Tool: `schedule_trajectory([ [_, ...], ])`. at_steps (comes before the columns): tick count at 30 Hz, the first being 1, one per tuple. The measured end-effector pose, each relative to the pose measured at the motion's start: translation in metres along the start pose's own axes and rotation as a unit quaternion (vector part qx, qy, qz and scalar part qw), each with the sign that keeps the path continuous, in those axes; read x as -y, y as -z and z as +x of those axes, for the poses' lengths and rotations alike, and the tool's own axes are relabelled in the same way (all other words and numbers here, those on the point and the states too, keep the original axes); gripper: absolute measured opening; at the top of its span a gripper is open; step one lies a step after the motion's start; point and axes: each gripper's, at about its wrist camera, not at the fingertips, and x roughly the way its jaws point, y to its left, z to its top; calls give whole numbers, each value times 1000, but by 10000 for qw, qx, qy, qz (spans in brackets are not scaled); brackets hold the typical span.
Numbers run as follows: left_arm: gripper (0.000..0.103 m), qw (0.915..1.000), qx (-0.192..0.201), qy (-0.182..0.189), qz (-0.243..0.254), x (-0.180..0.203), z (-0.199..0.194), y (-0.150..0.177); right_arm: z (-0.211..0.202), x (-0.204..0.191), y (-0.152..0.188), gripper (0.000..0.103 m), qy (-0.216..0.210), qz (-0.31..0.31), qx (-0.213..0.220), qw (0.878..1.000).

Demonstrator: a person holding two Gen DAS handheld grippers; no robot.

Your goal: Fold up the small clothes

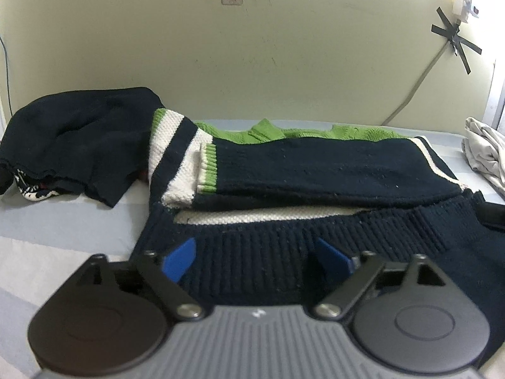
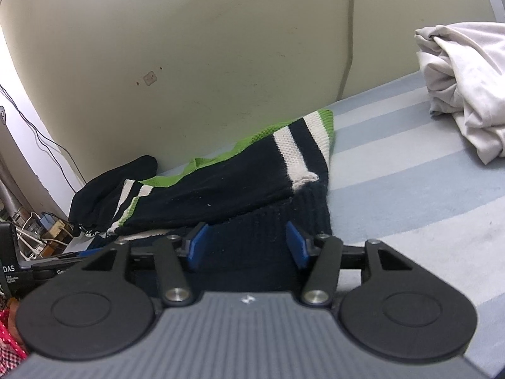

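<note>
A small navy knit sweater [image 1: 315, 164] with white and green stripes lies on the striped sheet [image 1: 63, 221], its sleeves folded across the body. Its ribbed navy hem [image 1: 268, 252] faces me. My left gripper [image 1: 255, 257] is open, its blue pads [image 1: 178, 259] spread wide over the hem's left part and not pinching it. In the right wrist view the same sweater [image 2: 221, 189] runs toward the wall. My right gripper [image 2: 247, 246] is open over the hem's right end, and the cloth lies flat between the blue pads [image 2: 298, 244].
A crumpled dark navy garment [image 1: 72, 132] [image 2: 126, 177] lies left of the sweater by the wall. A bundled whitish cloth [image 1: 486, 154] [image 2: 467, 88] sits at the right. Cables and boxes [image 2: 38, 230] crowd the bed's left edge. The pale wall [image 1: 252, 63] stands close behind.
</note>
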Motion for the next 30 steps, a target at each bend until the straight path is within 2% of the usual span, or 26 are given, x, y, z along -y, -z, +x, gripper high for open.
schedule_trajectory([
  [6, 102, 9999, -86, 73, 26, 1, 2, 0, -1, -1, 1, 58, -1, 7, 12, 10000],
  [30, 103, 9998, -164, 93, 99, 2, 4, -1, -2, -1, 1, 62, -23, -6, 2, 10000],
])
